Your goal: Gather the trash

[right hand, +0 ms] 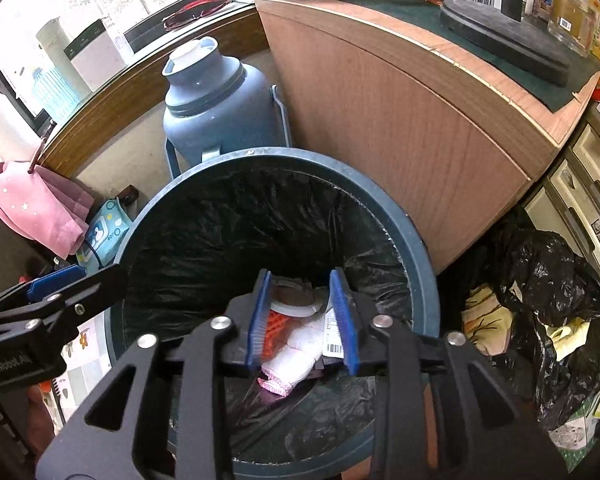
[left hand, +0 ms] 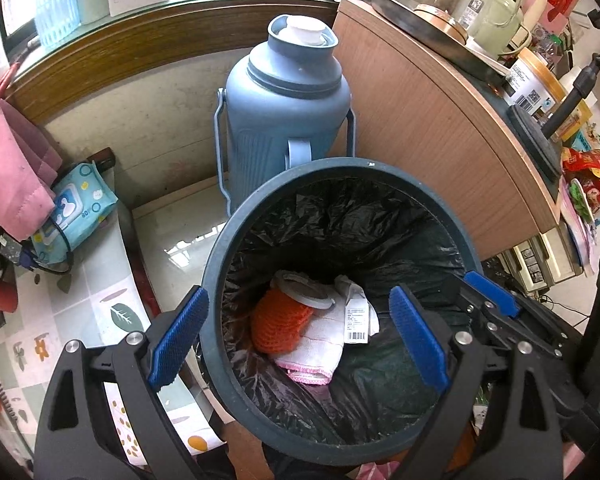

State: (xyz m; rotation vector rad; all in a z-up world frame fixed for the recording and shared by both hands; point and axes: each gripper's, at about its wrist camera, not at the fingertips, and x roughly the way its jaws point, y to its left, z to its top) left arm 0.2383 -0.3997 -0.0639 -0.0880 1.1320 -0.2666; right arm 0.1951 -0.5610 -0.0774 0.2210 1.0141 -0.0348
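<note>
A dark blue round trash bin lined with a black bag stands on the floor; it also shows in the right wrist view. At its bottom lie an orange net, a white cloth, a grey lid and a barcode tag. My left gripper is wide open above the bin, one finger outside the left rim, one over the inside. My right gripper hovers over the bin mouth, jaws parted and empty. It also shows at the bin's right rim in the left wrist view.
A light blue thermos jug stands behind the bin. A wooden cabinet crowded with jars is at the right. A full black trash bag lies right of the bin. A wipes pack and pink cloth lie at the left.
</note>
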